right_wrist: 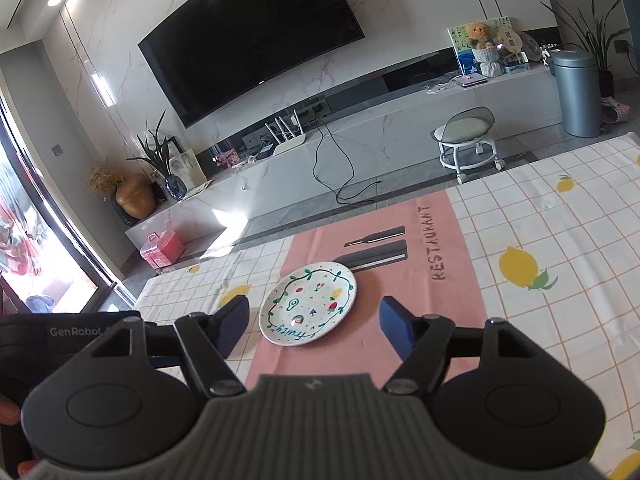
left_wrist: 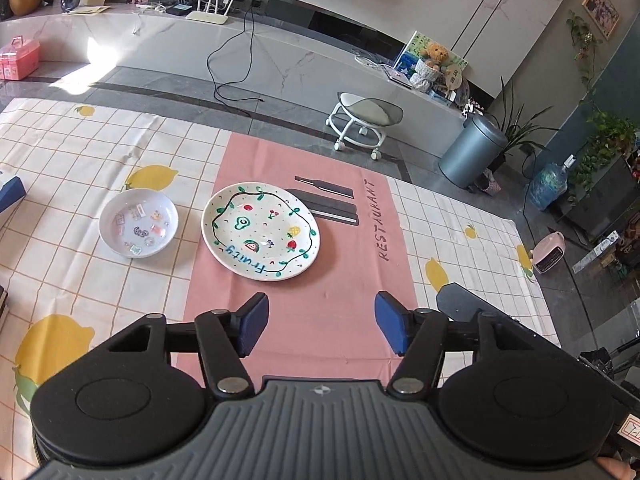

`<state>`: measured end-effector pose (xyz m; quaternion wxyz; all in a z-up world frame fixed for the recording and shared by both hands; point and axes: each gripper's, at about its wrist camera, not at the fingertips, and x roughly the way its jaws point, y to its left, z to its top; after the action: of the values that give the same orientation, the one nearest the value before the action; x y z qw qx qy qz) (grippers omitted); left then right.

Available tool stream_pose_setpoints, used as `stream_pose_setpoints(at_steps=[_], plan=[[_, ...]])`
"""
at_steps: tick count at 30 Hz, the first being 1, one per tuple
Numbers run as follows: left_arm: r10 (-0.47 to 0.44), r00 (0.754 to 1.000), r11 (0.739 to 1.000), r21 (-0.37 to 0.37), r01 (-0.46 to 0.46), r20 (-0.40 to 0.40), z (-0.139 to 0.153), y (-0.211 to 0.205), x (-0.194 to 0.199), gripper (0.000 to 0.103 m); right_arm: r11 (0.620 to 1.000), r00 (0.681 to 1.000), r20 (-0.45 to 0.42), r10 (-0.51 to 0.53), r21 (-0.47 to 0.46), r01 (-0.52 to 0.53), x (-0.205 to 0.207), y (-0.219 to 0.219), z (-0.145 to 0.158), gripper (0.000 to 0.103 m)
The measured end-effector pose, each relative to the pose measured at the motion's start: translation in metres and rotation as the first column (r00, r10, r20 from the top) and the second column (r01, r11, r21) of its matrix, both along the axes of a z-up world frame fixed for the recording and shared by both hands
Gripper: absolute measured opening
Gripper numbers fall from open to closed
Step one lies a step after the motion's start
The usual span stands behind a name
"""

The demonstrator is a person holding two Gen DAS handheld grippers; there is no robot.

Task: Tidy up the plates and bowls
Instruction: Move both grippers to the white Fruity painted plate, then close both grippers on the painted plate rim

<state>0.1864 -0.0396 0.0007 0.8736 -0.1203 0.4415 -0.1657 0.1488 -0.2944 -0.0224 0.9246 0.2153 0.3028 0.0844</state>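
Grippers hang empty above the table: left gripper (left_wrist: 320, 324) and right gripper (right_wrist: 314, 326) both spread wide, nothing between the pads. Fruit plate (left_wrist: 260, 236) lies on the pink placemat (left_wrist: 344, 280), small bowl (left_wrist: 138, 222) just beside it on the lemon-print cloth (left_wrist: 80, 168). Next, probably, one gripper should take a rim squarely, pads low. Beyond lie a television (right_wrist: 248, 40) and a stool (left_wrist: 366, 118).

A white fruit-painted plate (left_wrist: 260, 232) lies flat on the pink placemat (left_wrist: 340, 280); at its nine o'clock, just apart, a smaller white stickered bowl (left_wrist: 138, 222) sits upright.
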Motion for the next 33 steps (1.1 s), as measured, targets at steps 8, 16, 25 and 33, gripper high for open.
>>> stream_pose_setpoints(at_steps=[8,16,25,33], plan=[[-0.036,0.999,0.996,0.081,0.039,-0.030,-0.007,0.000,0.036,0.079,1.000,0.997,-0.073,0.001,-0.001,-0.001,0.038,0.005,-0.018,0.074],[-0.017,0.997,0.999,0.045,0.021,-0.073,-0.020,0.018,0.082,0.077,0.999,0.987,-0.162,-0.018,0.041,0.025,0.077,0.000,-0.049,0.071],[0.019,0.987,0.996,0.094,-0.003,-0.162,-0.065,0.028,0.132,0.065,0.996,0.964,-0.263,-0.032,0.070,0.052,0.121,0.003,-0.087,0.056],[-0.007,0.982,0.999,0.042,0.015,-0.191,-0.089,0.041,0.162,0.059,0.976,0.947,-0.320,-0.004,0.203,0.073,0.150,-0.006,-0.118,0.040]])
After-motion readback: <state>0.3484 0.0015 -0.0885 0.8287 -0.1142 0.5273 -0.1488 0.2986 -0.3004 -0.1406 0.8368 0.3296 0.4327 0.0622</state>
